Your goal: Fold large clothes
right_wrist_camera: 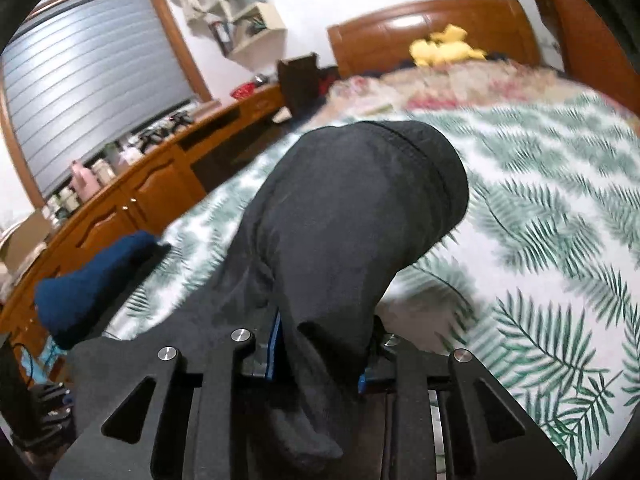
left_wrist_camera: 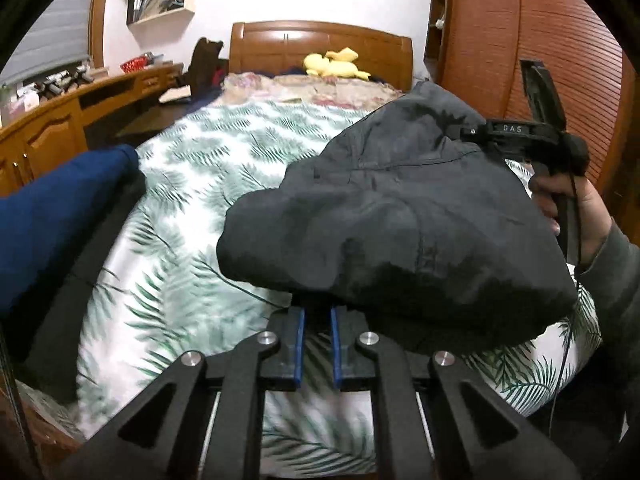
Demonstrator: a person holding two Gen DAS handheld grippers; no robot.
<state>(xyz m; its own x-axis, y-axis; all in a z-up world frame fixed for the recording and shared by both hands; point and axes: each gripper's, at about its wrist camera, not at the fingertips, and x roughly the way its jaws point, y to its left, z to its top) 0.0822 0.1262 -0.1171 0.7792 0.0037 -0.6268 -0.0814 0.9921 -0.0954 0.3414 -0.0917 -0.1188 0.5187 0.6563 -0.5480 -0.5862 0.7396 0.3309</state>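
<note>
A large dark grey garment (left_wrist_camera: 404, 216) hangs bunched in the air above the bed. In the left wrist view my left gripper (left_wrist_camera: 318, 316) has its blue-padded jaws close together on the garment's lower edge. The right gripper's black body (left_wrist_camera: 532, 132) shows at the garment's upper right, held by a hand. In the right wrist view the garment (right_wrist_camera: 352, 216) drapes over my right gripper (right_wrist_camera: 320, 344), whose jaws are shut on a thick fold of it; the fingertips are hidden by cloth.
The bed has a white cover with green leaf print (left_wrist_camera: 192, 184). A dark blue folded garment (left_wrist_camera: 52, 216) lies at its left edge on a black cloth. A wooden desk (left_wrist_camera: 48, 132) runs along the left. A yellow plush toy (left_wrist_camera: 336, 64) lies by the headboard.
</note>
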